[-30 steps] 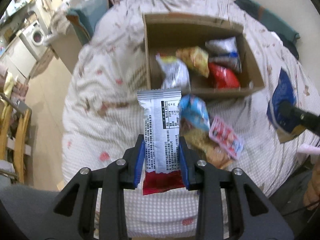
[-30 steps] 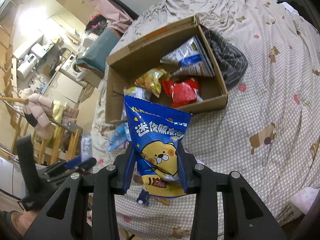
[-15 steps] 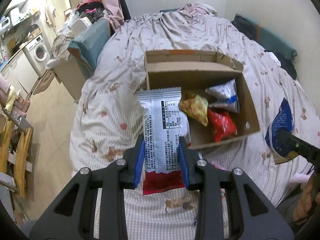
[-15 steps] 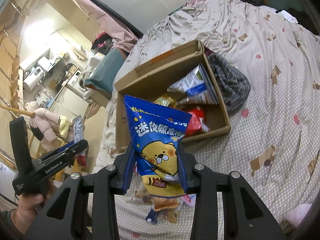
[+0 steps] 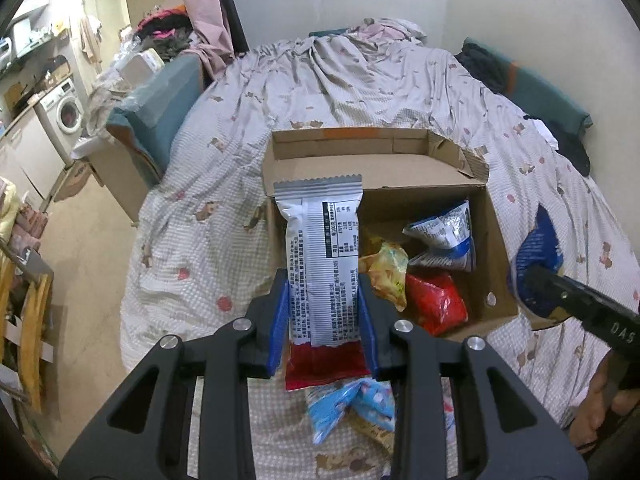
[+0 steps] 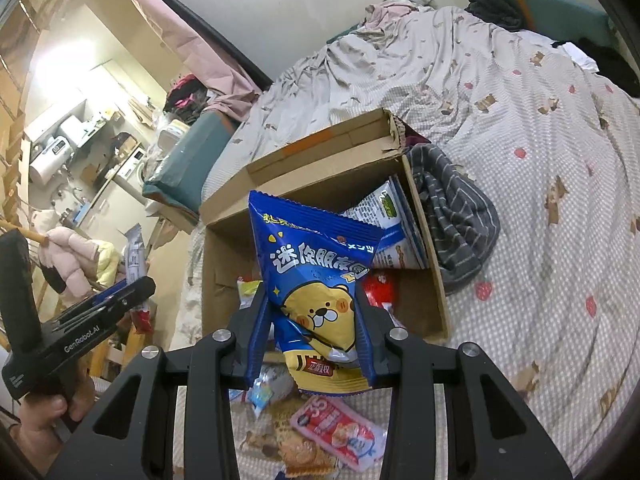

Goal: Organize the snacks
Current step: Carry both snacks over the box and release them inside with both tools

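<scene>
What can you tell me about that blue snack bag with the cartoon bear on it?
The blue snack bag is glossy plastic film with crimped edges, white lettering and a yellow cartoon bear. It stands roughly upright, slightly crumpled, pinched at its lower half by the right gripper, lifted in front of the open cardboard box.

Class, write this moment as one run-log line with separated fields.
left gripper: shut on silver packet | right gripper: shut on blue bear bag | cardboard box: holds snacks | stage: carrying
</scene>
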